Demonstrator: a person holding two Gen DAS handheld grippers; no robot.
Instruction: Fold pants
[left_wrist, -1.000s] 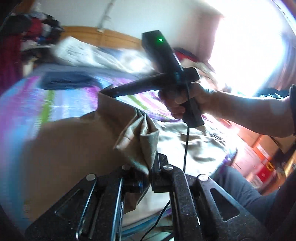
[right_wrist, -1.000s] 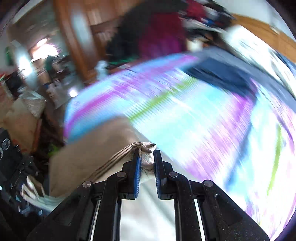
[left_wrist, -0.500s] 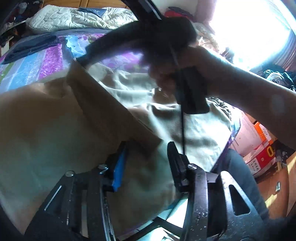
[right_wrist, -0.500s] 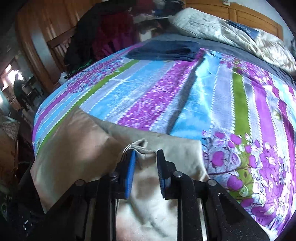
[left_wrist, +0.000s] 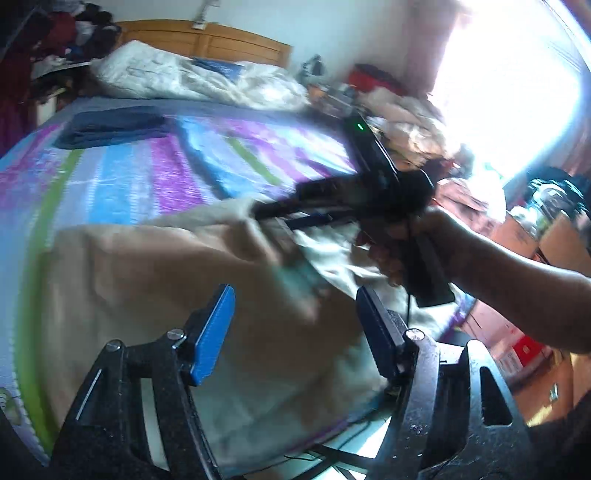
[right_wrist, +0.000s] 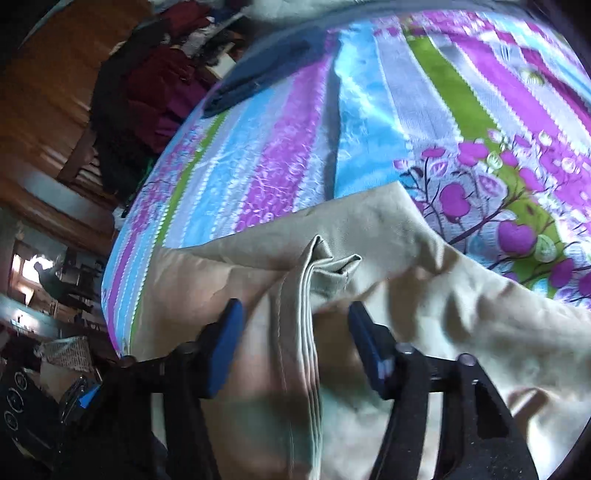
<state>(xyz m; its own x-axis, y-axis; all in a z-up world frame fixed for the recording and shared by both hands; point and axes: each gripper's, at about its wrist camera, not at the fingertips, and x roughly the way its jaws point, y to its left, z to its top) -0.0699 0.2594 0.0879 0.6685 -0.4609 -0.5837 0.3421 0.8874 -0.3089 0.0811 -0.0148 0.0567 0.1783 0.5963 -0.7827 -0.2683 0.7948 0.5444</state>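
— Over the near edge of the bed (right_wrist: 436, 92), what were the grippers doing?

— The left gripper (left_wrist: 295, 325) hung with its jaws spread wide, nothing between them. The right gripper (right_wrist: 295, 339) was parted too, a bunched hem poking up between its pads, untouched.

— And the pants (right_wrist: 369, 258)?

— Spread across the bed's near edge, on the striped sheet; a dark folded cloth (left_wrist: 114, 123) lay well beyond them, toward the headboard (left_wrist: 207, 40).
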